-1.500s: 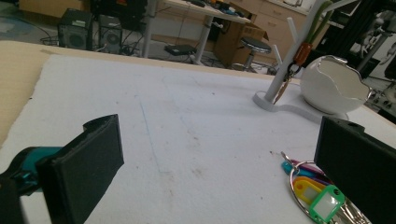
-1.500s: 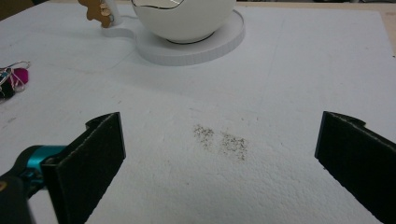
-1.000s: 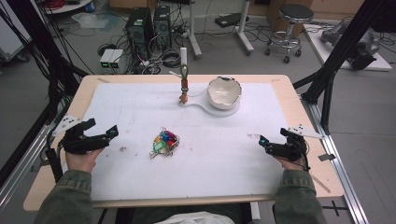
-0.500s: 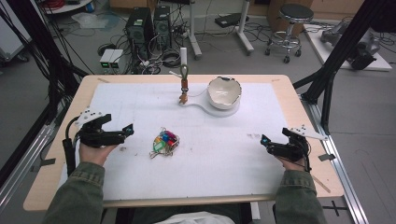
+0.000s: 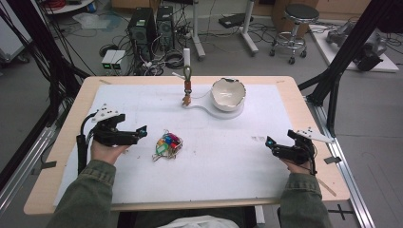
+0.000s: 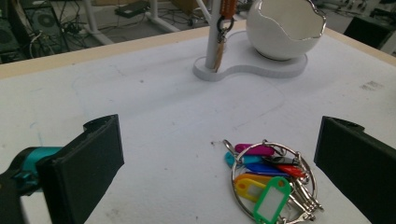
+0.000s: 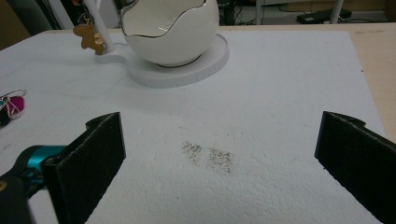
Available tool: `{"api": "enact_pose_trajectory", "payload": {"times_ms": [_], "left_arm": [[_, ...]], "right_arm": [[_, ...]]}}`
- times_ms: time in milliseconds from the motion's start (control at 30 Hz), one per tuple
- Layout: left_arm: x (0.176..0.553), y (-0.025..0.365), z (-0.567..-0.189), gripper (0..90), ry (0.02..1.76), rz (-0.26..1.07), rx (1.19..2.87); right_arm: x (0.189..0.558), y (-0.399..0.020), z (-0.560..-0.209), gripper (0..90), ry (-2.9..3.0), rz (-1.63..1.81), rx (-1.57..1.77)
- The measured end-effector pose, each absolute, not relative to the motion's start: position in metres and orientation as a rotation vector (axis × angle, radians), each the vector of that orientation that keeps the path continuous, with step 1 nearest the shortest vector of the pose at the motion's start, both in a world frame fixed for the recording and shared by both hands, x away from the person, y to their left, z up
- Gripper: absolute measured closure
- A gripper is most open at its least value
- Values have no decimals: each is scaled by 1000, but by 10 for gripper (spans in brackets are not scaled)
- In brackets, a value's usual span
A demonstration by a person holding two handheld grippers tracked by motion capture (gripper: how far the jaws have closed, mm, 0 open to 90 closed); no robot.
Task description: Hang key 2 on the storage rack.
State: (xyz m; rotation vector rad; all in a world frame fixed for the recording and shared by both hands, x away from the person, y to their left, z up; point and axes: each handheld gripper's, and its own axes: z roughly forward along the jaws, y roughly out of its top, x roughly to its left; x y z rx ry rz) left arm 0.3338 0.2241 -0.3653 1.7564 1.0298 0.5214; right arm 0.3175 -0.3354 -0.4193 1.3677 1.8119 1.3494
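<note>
On the white table cover point(image 5: 142, 185), the ring of coloured key tags point(image 5: 167, 145) lies just beside the wide-open left gripper point(image 5: 139, 132), while the right gripper point(image 5: 269, 142), jaws equally wide, rests well apart.

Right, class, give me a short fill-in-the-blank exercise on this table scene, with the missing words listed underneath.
1. The left gripper has its jaws ____ and points at the key ring.
2. The key ring with coloured tags lies flat on the white ____.
3. The egg-shaped bowl sits on a white ____ beside a short post.
4. The right gripper holds ____.

Missing words: open; mat; stand; nothing
</note>
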Motion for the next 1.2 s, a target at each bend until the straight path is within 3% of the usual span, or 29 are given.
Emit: {"api": "enact_pose_trajectory", "payload": {"times_ms": [1200], "left_arm": [[351,151,-378,26,941,362,1993]], "right_arm": [[316,-336,-419,9,1798,1368,1381]]}}
